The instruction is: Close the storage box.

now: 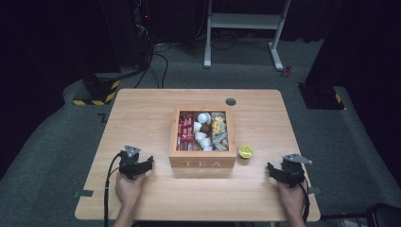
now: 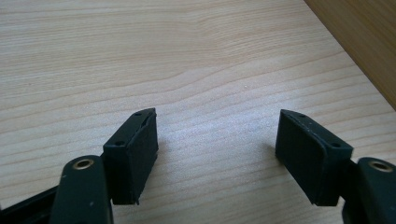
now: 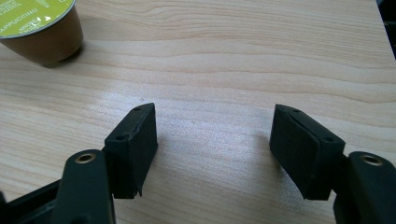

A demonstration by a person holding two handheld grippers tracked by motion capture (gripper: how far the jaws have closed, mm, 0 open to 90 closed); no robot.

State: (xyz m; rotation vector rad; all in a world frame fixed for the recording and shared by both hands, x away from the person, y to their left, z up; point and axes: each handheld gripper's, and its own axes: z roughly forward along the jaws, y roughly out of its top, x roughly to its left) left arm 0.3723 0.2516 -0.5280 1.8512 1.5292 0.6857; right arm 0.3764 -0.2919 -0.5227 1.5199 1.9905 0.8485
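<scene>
**Both tools idle beside the tea box**

Left tool (image 1: 135, 163) and right tool (image 1: 285, 172) are rested on the surface (image 1: 142, 109), jaws spread, nothing held. A coffee pod (image 3: 39, 28) is stood just right of the wooden box (image 1: 202, 161), marked "TEA". Lid reads "CAPPUCCINO". Pod judged light, thin-walled, easily crushed; best pinched gently across its sides.

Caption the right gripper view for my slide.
Open black tongs above the pale wooden table, a green-lidded brown coffee capsule ahead.

Black two-jaw grippers (image 1: 137, 165) — brass-ringed screw holes, grey plates, trailing black cables.
</scene>
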